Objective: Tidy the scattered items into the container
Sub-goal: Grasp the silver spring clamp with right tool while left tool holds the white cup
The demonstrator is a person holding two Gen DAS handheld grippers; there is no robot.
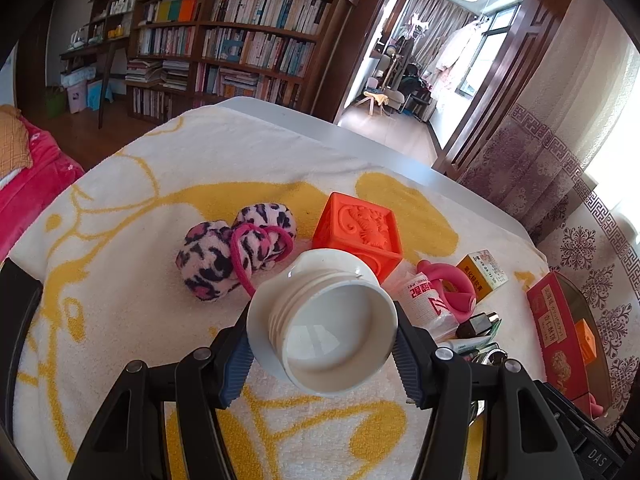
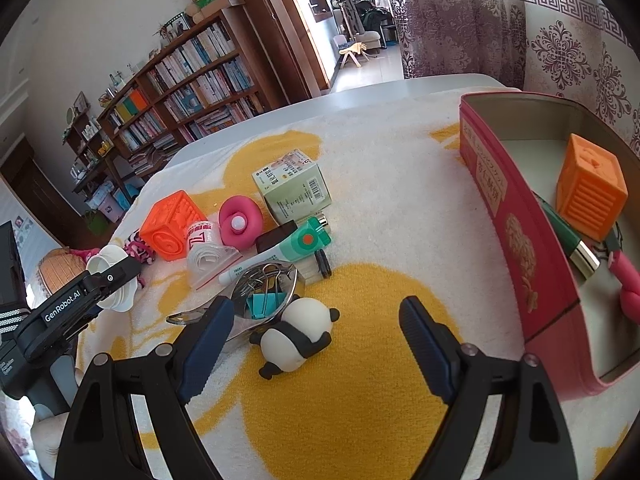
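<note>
White plastic, threaded on the outside, that's what is being clamped right now: a wide screw-neck jar piece (image 1: 322, 330) is being held between the ribbed pads of the left gripper (image 1: 320, 354), lifted a bit off the yellow-and-white towel (image 1: 132, 216) that is being used as a table cover. Everything else is easiest placed relative to the red rectangular tin container (image 2: 516, 248), which is being kept at the right edge of the towel.

Inside that tin, a small orange embossed cube (image 2: 591, 186), a green tube with a metallic end (image 2: 568, 236) and something pink (image 2: 628, 284) are already being stored.

Left of the tin, well apart from it, a pile is being left in a cluster: a bigger orange embossed block (image 2: 170, 224), a pink doughnut-shaped toy (image 2: 240, 222), a pale green cardboard box (image 2: 292, 188), a mint tube (image 2: 296, 242) and a shiny metal dish with binder clips (image 2: 264, 292). Far beyond those, a leopard-print fluffy hair tie (image 1: 236, 254) is being left alone.

The right gripper (image 2: 316, 344) is being held wide open with nothing pinched, just left of the tin, and a black-and-white panda figure (image 2: 298, 336) is lying on its side between the open fingers, nearer the left one.
</note>
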